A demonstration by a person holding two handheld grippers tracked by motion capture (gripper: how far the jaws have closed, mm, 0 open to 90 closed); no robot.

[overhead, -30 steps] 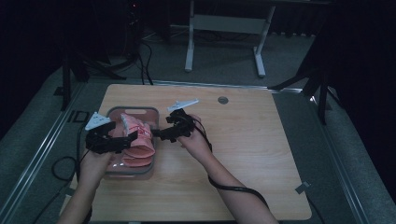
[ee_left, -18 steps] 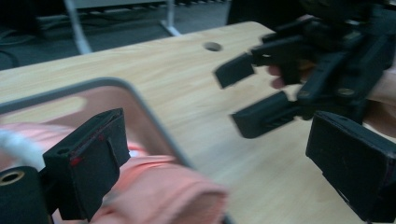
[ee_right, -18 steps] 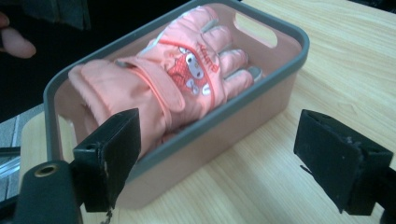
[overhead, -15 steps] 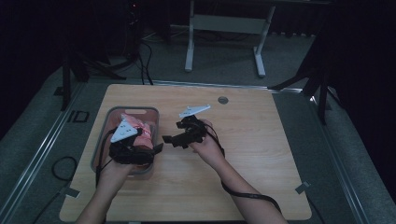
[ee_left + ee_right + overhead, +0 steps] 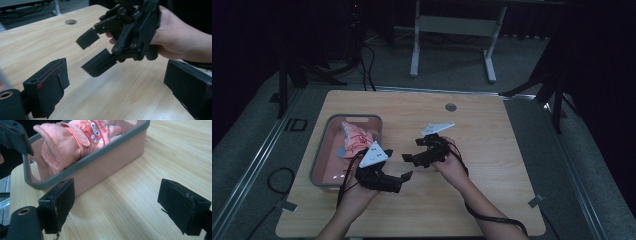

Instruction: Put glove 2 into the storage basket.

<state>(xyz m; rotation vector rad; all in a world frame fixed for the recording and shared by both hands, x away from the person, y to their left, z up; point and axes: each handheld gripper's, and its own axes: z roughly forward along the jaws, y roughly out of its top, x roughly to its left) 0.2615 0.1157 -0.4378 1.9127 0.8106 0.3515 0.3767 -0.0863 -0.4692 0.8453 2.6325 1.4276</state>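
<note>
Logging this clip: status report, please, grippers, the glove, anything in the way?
Left gripper open, right gripper open, both holding nothing, over bare table. Pink glove lies in the pink bin. Nothing in the way.

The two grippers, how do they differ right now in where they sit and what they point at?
The left gripper sits nearer the person, close beside the pink bin; the right gripper sits farther out over the bare table. The left gripper points toward the right gripper; the right gripper points toward the bin with the pink glove. Both stand open, holding nothing, each topped by a grey three-cornered plate.
</note>
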